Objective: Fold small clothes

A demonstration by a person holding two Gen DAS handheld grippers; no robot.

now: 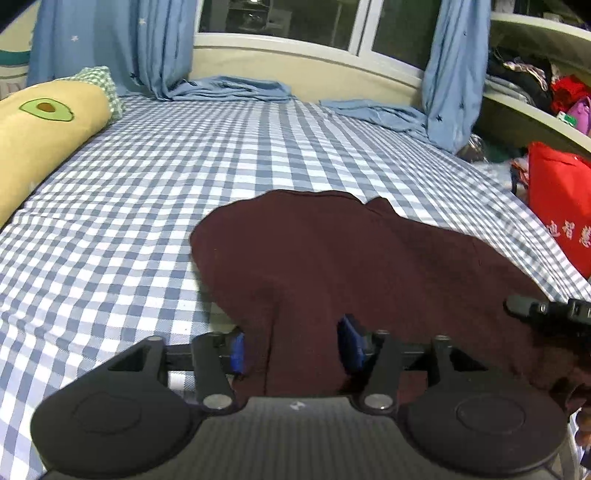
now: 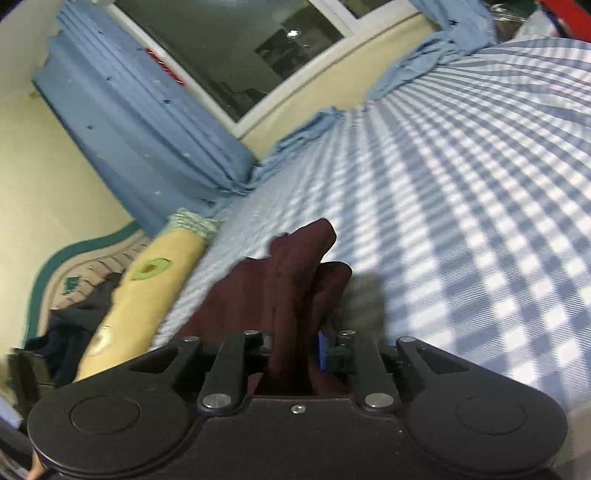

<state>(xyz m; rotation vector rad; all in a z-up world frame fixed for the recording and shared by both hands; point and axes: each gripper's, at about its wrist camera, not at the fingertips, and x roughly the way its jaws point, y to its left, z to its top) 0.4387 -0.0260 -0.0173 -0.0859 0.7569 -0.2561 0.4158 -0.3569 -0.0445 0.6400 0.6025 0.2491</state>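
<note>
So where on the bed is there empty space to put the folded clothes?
The checked sheet is bare between the avocado bolster pillow and the maroon garment, and on toward the window between the blue curtains' pooled hems. It is crowded on the right, by the red bag and cluttered shelves.

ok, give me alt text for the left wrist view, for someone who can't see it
A dark maroon garment lies spread on a blue-and-white checked bedsheet, its near edge between the parted blue pads of the left gripper. A yellow avocado-print bolster pillow lies at left, blue curtains hang by a dark window, and a red bag sits at right.
</note>
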